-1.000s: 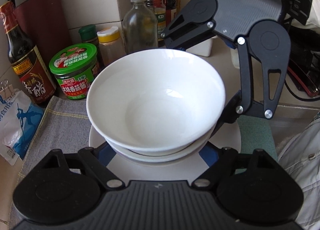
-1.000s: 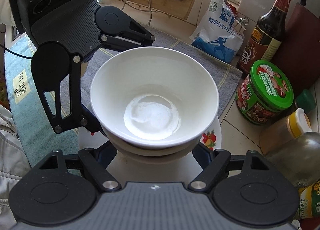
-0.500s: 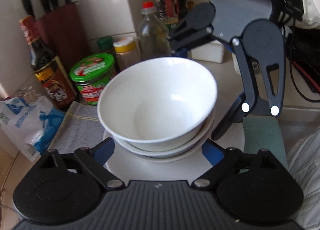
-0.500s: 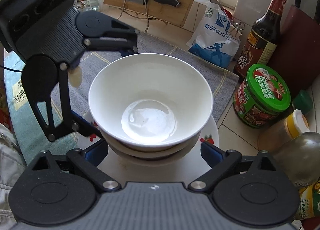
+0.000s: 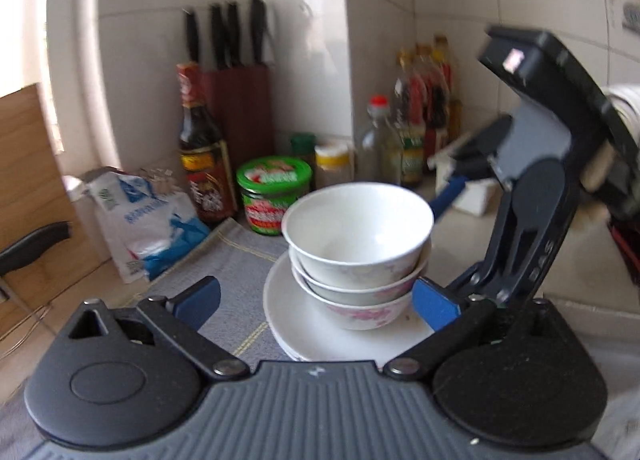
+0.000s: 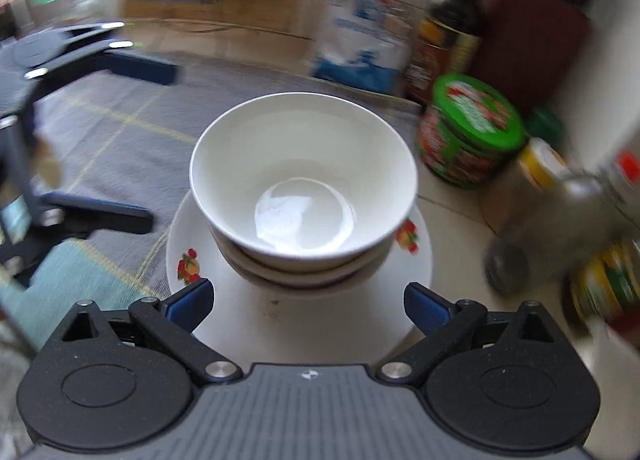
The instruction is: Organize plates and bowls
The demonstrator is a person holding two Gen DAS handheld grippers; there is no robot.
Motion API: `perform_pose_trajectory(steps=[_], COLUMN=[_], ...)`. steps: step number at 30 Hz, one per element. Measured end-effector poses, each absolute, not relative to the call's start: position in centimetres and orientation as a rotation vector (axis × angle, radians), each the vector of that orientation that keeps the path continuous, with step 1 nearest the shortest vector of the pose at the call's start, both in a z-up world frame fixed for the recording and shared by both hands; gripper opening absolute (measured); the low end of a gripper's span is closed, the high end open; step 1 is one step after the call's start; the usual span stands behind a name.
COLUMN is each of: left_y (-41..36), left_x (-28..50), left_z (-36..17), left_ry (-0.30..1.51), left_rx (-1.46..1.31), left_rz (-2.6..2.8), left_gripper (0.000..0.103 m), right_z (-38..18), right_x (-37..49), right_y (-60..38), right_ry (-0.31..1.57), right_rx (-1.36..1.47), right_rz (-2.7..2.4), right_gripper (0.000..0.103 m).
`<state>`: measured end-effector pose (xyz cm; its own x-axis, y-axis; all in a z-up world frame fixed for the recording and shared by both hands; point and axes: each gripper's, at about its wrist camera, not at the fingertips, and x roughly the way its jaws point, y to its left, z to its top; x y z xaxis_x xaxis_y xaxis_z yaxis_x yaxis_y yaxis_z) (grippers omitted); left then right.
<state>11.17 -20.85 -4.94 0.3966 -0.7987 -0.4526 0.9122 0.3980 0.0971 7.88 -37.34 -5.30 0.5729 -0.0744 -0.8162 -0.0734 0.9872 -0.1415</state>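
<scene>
Much of the right wrist view is smeared by motion blur: the bottles and jars at its right edge are reduced to streaks of colour, and their labels cannot be read. The lower part of each view is filled by the ribbed grey housing of its own tool, so the near rim of the plate [image 6: 420, 272] is cut off there. A stack of bowls [image 6: 304, 196] is seen standing on that plate, which rests partly on a grey woven cloth [image 6: 112, 140] lined with yellow and partly on the bare surface [image 6: 452, 216]. Three nested bowls can be counted in the left wrist view; the two lower ones are mostly hidden, only rims and pink-flowered walls being shown. The bowls are smooth, glossy white and round, and the plate carries small fruit prints. The left tongs [image 5: 316, 300] are being opened and are spread wide, with nothing pressed between the blue pads. The right tongs [image 6: 308, 302] are likewise being opened, the stack lying just beyond the tips, untouched. A green-lidded jar [image 5: 274, 192] stands behind the stack, near a dark sauce bottle [image 5: 202, 156].
</scene>
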Motion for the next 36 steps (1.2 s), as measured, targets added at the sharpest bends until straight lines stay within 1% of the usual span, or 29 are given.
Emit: perform_pose_trajectory(steps=[5,10,13,16,22,36], left_y=[-18.3,-16.7,-15.6,-14.8,-13.3,-13.2], left_x=[10.4,9.5,8.7,8.2,7.9,8.5], left_z=[-3.7,-2.8,-2.0,-1.2,-0.1,1.0], left_ry=[0.397,0.479,0.490,0.522,0.531,0.541], left_rx=[0.271,0.333,0.366,0.372,0.324,0.261], left_rz=[-1.027,-0.841,-0.793,-0.797,-0.800,-0.748], left_gripper=[0.102,0.102,0.102,0.102,0.102,0.102], right_z=[-5.0,-4.4,-3.3,-2.2,-0.6,0.2], right_x=[5.5,2.4,0.6,-0.5,-1.6,-1.7], right_y=[-34.4,-31.1,-28.9,-26.8,-24.3,-23.0], right_ry=[0.940,0.868,0.796,0.734,0.648,0.620], right_rx=[-0.013,0.158,0.226,0.239,0.242,0.214], right_rz=[-0.275,-0.507,-0.590,-0.646,-0.689,-0.681], right_gripper=[0.103,0.103,0.103,0.103,0.103,0.103])
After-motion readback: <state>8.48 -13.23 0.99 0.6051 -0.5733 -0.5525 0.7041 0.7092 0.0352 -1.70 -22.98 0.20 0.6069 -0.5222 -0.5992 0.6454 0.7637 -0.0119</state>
